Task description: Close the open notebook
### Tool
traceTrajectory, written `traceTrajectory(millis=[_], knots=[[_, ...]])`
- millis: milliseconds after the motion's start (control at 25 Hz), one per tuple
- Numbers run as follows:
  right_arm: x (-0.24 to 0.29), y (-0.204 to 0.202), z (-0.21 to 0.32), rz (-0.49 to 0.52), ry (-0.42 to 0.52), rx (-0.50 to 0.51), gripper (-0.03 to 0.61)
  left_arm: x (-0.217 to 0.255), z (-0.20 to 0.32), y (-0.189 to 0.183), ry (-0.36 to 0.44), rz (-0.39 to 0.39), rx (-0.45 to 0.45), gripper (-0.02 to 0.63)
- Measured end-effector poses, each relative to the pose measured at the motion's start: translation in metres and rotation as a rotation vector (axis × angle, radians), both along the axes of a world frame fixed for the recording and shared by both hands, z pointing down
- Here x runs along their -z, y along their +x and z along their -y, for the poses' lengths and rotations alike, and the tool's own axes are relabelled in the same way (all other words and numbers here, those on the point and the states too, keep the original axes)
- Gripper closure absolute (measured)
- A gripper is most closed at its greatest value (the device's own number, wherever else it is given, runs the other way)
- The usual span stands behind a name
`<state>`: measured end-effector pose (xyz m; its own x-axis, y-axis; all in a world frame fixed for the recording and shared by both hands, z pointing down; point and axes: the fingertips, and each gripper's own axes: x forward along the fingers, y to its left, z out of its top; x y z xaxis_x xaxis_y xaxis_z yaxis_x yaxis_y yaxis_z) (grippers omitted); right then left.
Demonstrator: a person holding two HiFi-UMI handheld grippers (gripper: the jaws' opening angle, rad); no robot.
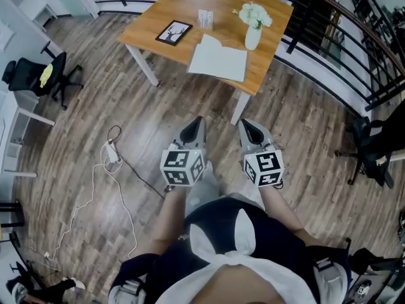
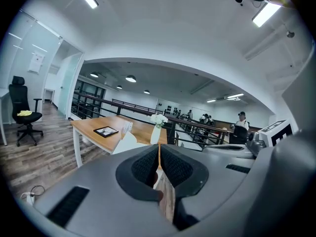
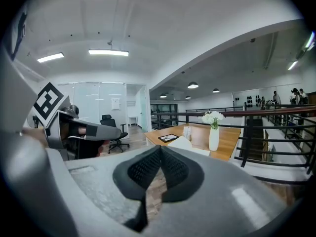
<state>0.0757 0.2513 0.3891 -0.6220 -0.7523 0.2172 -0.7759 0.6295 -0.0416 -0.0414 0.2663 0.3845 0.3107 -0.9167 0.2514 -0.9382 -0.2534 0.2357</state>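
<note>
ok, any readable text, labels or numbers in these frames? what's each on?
No readable text anywhere.
Left marker cube, right marker cube: square patterns, not words.
Wall notice: too blurred to read.
Card stand: print too small.
Framed picture: drawing only.
Open notebook: pages look blank.

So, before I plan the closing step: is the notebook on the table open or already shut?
Open: the notebook lies spread on the wooden table, white pages facing up.
</note>
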Motion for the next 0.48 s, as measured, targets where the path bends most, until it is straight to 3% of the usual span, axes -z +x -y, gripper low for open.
traceTrajectory(millis=[480], knots=[[-0.009,-0.059,0.103,-0.008,-0.043,-0.053,0.58,-0.01,0.111,-0.065,-0.035,-0.061,-0.04,0.587]])
